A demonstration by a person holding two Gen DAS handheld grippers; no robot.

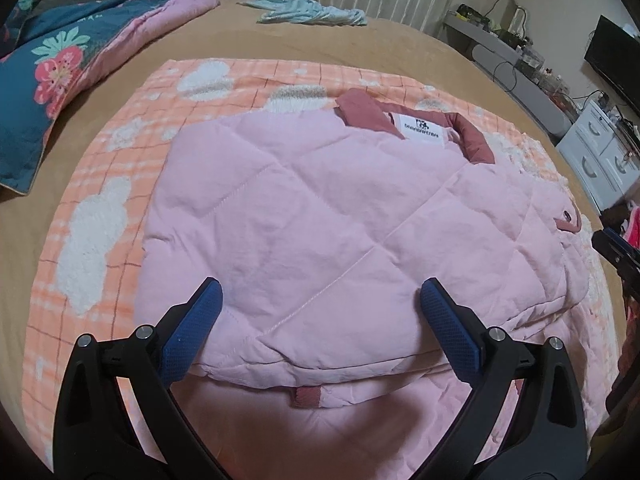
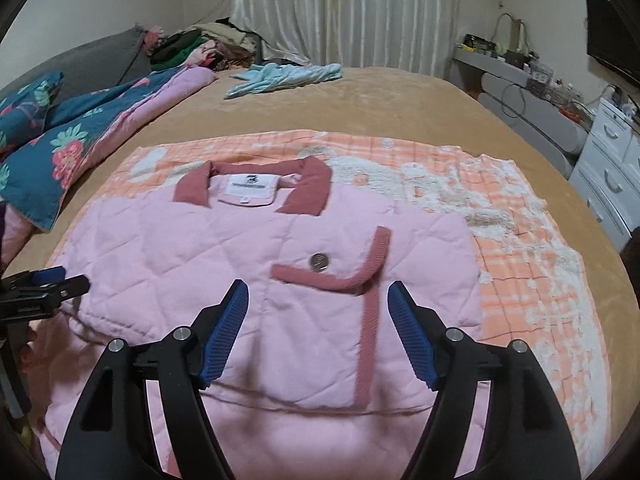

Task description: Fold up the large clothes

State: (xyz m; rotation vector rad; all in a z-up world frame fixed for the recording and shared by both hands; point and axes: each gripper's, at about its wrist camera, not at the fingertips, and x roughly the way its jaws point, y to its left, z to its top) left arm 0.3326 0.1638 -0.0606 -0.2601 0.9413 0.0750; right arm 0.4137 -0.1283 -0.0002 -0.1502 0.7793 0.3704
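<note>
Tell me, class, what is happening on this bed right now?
A person holding a gripper in each hand is folding a pink quilted jacket laid on an orange checked blanket on the bed. The jacket looks already folded, collar up. Both the left gripper and right gripper are open over its near edge, gripping nothing. A floral quilt and a blue garment lie farther back.
</note>
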